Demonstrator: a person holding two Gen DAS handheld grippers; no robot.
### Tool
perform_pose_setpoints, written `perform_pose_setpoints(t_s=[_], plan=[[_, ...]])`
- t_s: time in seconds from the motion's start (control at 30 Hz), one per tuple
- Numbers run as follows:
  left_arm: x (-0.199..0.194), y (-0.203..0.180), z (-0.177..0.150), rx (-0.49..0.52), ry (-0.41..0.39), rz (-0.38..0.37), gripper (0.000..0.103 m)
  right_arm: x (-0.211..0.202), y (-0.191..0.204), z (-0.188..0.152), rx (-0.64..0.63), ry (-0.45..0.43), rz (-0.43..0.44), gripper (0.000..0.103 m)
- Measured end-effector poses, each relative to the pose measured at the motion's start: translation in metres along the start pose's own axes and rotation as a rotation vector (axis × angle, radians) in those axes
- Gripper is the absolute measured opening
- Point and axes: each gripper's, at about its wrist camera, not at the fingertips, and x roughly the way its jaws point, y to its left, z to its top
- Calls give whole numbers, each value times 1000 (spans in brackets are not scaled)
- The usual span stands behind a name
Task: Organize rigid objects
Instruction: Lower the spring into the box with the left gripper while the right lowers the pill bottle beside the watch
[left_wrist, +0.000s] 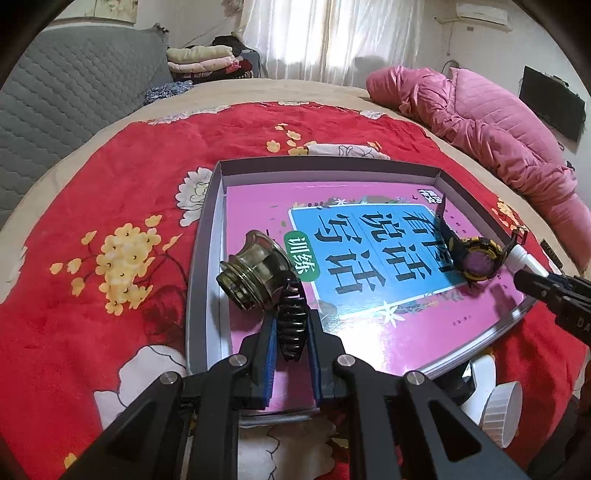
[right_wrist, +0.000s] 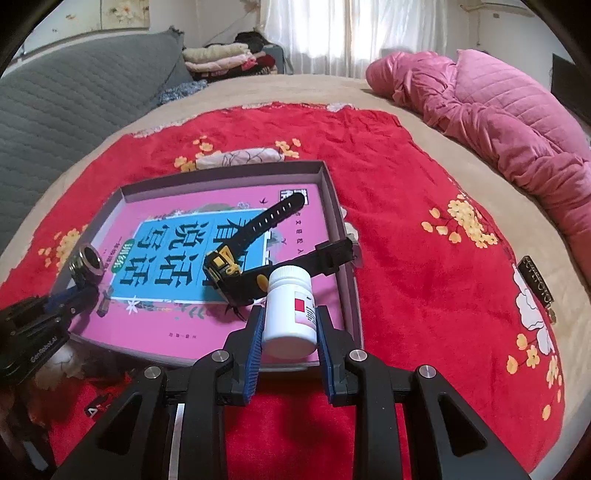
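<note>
Partly done: a wristwatch (right_wrist: 236, 266) and glass jar (left_wrist: 255, 273) already lie on the pink book (left_wrist: 369, 306) in the grey tray (left_wrist: 207, 236) on the bed, while the left tongs (left_wrist: 291, 317) clench a black hair claw (left_wrist: 293, 317) at its near left and the right tongs (right_wrist: 290, 325) grasp a white pill bottle (right_wrist: 290, 310) at its near right.
</note>
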Motion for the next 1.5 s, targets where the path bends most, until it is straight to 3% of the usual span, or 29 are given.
perform_pose_setpoints(t_s=[0.53, 0.9, 1.4, 1.5], plan=[[0, 1, 0, 13, 4, -9, 15, 26, 0, 13, -11, 155, -46, 27], [0, 0, 0, 14, 4, -9, 15, 35, 3, 16, -29, 203, -48, 27], [0, 0, 0, 14, 4, -10, 15, 22, -1, 12, -15, 153, -47, 30], [0, 0, 0, 15, 3, -10, 15, 12, -1, 9, -24, 121, -33, 36]])
